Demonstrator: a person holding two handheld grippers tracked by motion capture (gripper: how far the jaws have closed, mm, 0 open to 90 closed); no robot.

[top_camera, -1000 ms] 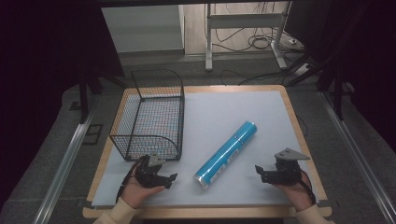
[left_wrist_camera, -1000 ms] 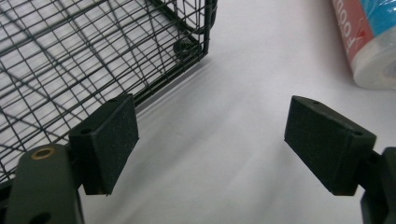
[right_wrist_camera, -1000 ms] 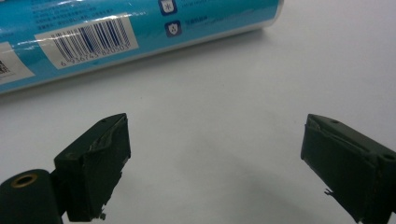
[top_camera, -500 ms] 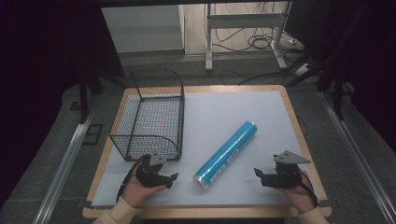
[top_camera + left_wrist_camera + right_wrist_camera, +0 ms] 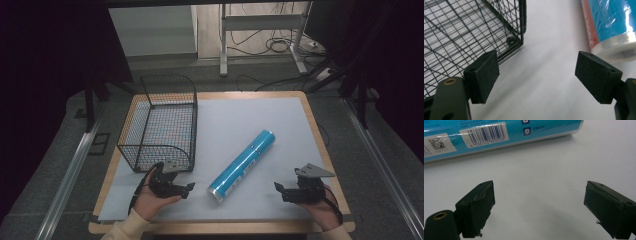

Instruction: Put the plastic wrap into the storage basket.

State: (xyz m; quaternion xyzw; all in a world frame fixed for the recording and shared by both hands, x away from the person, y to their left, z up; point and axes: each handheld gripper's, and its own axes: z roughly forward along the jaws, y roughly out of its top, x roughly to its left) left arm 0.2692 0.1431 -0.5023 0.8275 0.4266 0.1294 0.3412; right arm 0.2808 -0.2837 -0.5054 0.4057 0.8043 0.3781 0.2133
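A long blue roll (image 5: 243, 161) wrapped in clear film lies slantwise on the white mat (image 5: 240, 120), its near end toward me. A black wire basket (image 5: 161, 122) stands at the mat's left. My left gripper (image 5: 189, 188) rests near the basket's front corner, open, with nothing between its pads. In the left gripper view the basket (image 5: 466, 27) is ahead left and the roll's end (image 5: 611, 27) ahead right. My right gripper (image 5: 277, 189) sits at the mat's front right, open and empty. The right gripper view has the roll (image 5: 499, 132) lying crosswise beyond its jaws.
The mat covers a wooden table (image 5: 310, 115) with its edge showing all round. Beyond the table's far side stand metal desk legs (image 5: 260, 30) and loose cables (image 5: 280, 47) on the floor. Dark curtains flank both sides.
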